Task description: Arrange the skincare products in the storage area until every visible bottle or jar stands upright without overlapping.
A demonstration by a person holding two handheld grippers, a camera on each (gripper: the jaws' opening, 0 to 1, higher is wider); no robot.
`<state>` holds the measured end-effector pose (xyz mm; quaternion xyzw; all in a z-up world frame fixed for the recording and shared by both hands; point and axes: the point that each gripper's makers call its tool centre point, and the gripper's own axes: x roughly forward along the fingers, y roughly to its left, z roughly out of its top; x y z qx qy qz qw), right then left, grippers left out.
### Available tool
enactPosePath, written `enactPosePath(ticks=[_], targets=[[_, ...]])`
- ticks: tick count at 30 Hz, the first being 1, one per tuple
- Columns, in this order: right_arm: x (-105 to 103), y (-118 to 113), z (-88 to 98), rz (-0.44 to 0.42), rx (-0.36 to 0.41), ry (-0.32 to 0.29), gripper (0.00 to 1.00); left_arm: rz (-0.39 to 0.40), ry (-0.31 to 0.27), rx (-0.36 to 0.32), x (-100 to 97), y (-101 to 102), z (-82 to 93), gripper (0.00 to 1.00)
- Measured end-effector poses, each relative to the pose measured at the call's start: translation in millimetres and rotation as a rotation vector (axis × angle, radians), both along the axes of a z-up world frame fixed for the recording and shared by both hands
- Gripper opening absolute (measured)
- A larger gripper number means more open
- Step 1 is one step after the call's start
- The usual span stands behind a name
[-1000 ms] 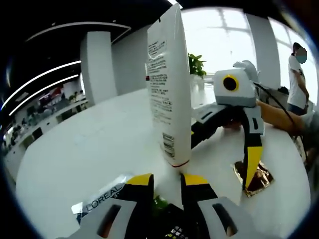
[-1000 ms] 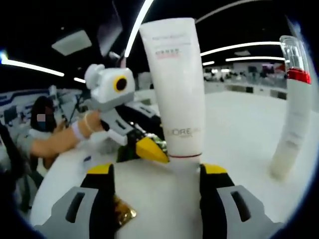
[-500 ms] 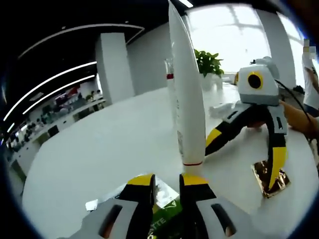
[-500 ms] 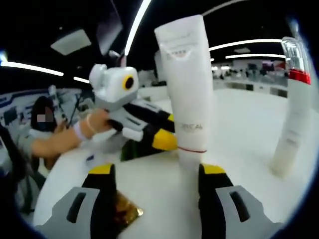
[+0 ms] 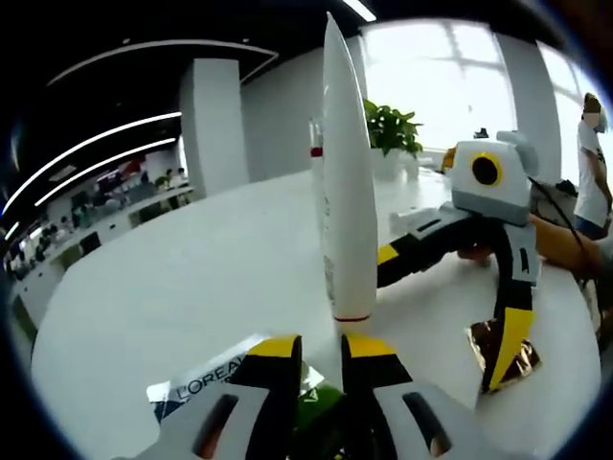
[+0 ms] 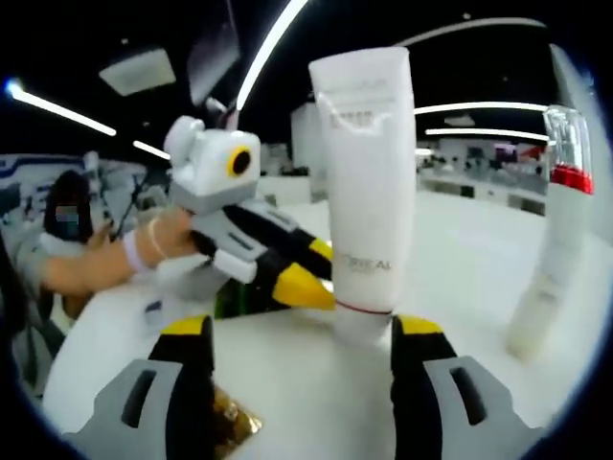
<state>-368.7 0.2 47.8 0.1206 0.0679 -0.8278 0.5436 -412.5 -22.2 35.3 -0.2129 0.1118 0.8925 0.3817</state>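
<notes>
With its jaws spread wide, the right gripper (image 6: 299, 331) straddles the white tube (image 6: 365, 192), standing cap-down on the white table (image 6: 460, 259). Left gripper (image 5: 319, 347) is nearly closed just before the tube, grasping nothing. A second bottle (image 6: 551, 230) stands nearby.

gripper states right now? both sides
Left gripper: closed, nothing visibly held; the white tube stands just beyond it.
Right gripper: open, empty.
</notes>
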Motion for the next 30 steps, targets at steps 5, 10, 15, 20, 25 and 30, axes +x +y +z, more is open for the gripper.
enactPosePath(ticks=[5, 10, 15, 20, 25, 30], targets=[[2.3, 2.1, 0.5, 0.001, 0.002, -0.010, 0.72, 0.034, 0.043, -0.030, -6.2, -2.5, -1.0, 0.14], [8.4, 0.0, 1.3, 0.012, -0.001, -0.027, 0.70, 0.064, 0.065, 0.009, -11.0, -4.7, 6.9, 0.14], [9.9, 1.8, -1.1, 0.007, 0.023, -0.031, 0.62, 0.075, 0.093, -0.014, -11.5, -8.6, 11.7, 0.15], [-8.4, 9.3, -0.1, -0.064, 0.031, 0.038, 0.62, 0.047, 0.020, -0.138, -1.1, -21.8, 0.5, 0.16], [-17.2, 13.9, 0.2, -0.111, 0.040, 0.062, 0.49, -0.010, -0.023, -0.037, 10.6, -5.8, 10.5, 0.15], [-24.5, 17.7, -5.4, -0.148, 0.065, 0.070, 0.40, -0.008, -0.015, -0.105, 9.4, -4.2, -1.6, 0.15]])
